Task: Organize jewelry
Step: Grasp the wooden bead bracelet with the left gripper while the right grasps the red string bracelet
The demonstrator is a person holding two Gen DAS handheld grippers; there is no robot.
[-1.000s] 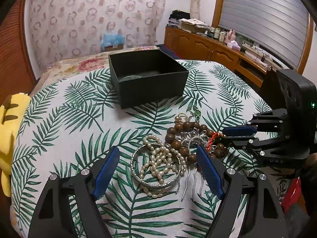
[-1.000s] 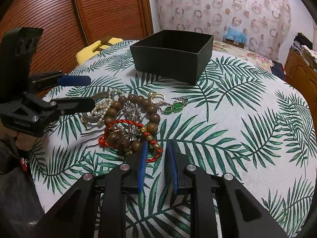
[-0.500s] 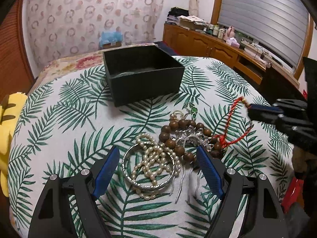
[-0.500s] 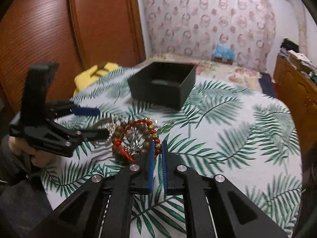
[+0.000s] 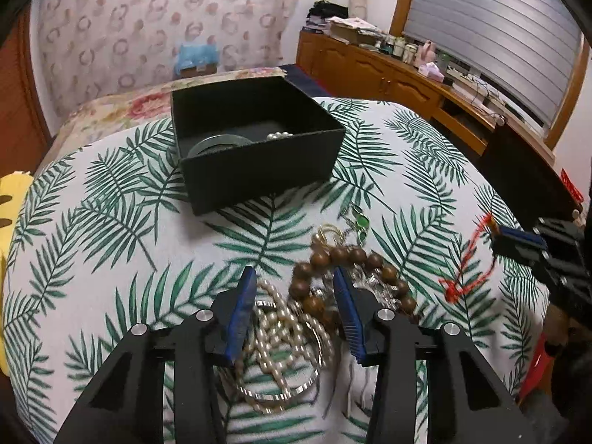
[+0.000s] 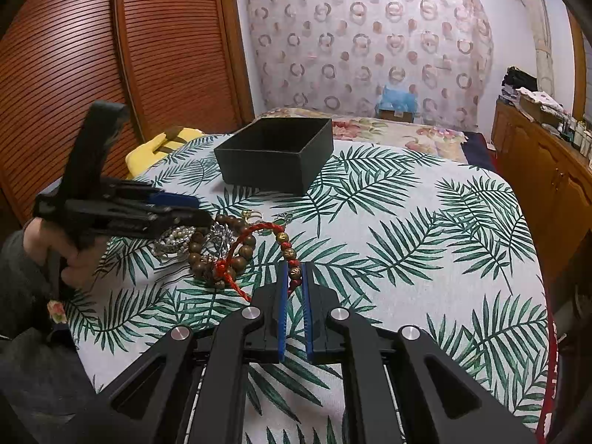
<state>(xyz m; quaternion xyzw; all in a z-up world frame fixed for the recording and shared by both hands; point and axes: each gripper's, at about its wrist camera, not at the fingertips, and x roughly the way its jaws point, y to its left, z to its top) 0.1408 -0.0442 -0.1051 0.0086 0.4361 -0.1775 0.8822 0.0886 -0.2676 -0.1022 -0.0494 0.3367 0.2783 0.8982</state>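
A black open box (image 5: 255, 137) sits on the leaf-print table; it also shows in the right wrist view (image 6: 275, 151) and holds a silver bangle (image 5: 218, 143) and pearls. A jewelry pile lies near me: pearl strand (image 5: 281, 329), silver bangle (image 5: 281, 394), wooden bead bracelet (image 5: 314, 281), green earrings (image 5: 359, 222). My left gripper (image 5: 294, 307) is half closed around the pearls and beads, touching nothing firmly. My right gripper (image 6: 295, 288) is shut on a red cord bracelet (image 6: 255, 251) with gold beads, lifted off the pile; it also shows in the left wrist view (image 5: 468, 266).
A yellow cushion (image 6: 159, 146) lies at the table's left edge. A wooden cabinet (image 5: 388, 70) with clutter stands on the right, a floral bed (image 6: 392, 131) behind the table. A wooden shutter door (image 6: 111, 66) is on the left.
My right gripper lifted the red cord bracelet clear of the pile and pulled back. My left gripper moved forward over the pearls and its jaws narrowed.
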